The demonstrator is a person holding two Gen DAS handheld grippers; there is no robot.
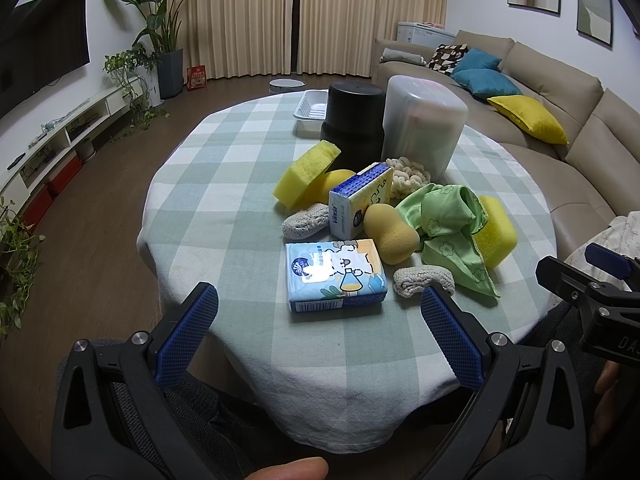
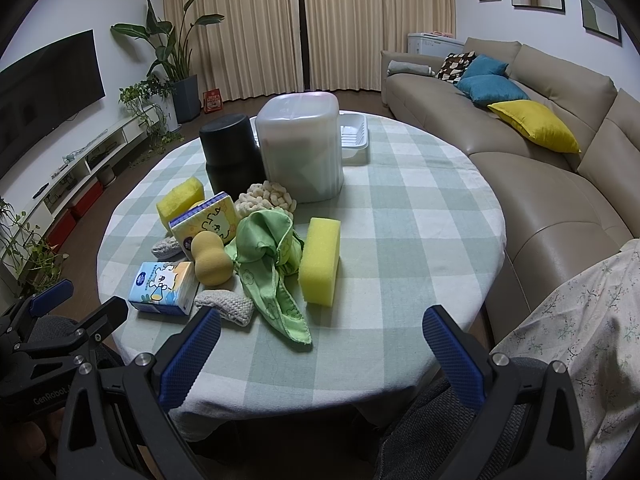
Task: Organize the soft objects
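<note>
A pile of soft things lies mid-table: a light-blue tissue pack (image 1: pixel 335 276) (image 2: pixel 164 287), a blue-and-yellow tissue pack (image 1: pixel 360 205) (image 2: pixel 204 224), a tan gourd-shaped sponge (image 1: pixel 390 237) (image 2: pixel 210 261), a green cloth (image 1: pixel 452 232) (image 2: pixel 268 264), yellow sponges (image 1: pixel 494 236) (image 2: pixel 320 266) (image 1: pixel 306 172), grey knitted pads (image 1: pixel 424 280) (image 2: pixel 226 306) and a cream chunky-yarn piece (image 1: pixel 408 178) (image 2: pixel 268 198). My left gripper (image 1: pixel 320 340) hangs open just short of the light-blue pack. My right gripper (image 2: pixel 322 364) is open over the table's near edge, holding nothing.
Behind the pile stand a black cylinder (image 1: pixel 352 120) (image 2: pixel 232 152), a frosted plastic bin (image 1: pixel 424 124) (image 2: pixel 302 148) and a white tray (image 1: pixel 310 110) (image 2: pixel 354 136). The round checked tablecloth (image 2: pixel 420 240) has bare room on its right. A beige sofa (image 2: pixel 540 168) runs along the right.
</note>
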